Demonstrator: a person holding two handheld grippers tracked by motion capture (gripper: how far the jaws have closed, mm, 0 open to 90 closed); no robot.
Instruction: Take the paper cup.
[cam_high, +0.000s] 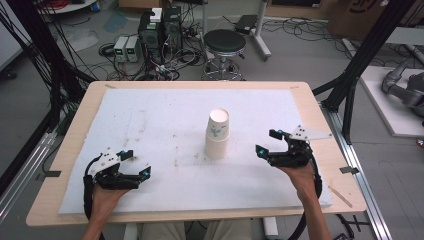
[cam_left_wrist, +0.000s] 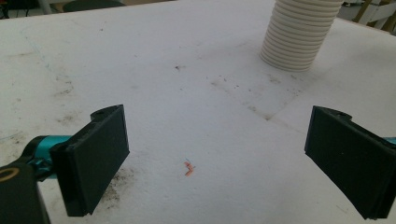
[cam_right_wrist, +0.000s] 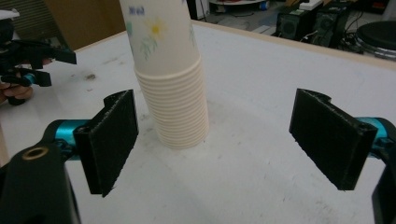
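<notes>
Printed matter is scarce here: the stack of paper cups (cam_right_wrist: 170, 74) carries a small blue mark near its top edge at about 11 o'clock in the right gripper view, something like digits, too blurred to read for sure. Just below it sits a yellow flower motif with green leaves, a picture and not lettering. In the high view, the cardboard box (cam_high: 362, 12) at 1 o'clock bears dark print, cut off and unreadable.
</notes>
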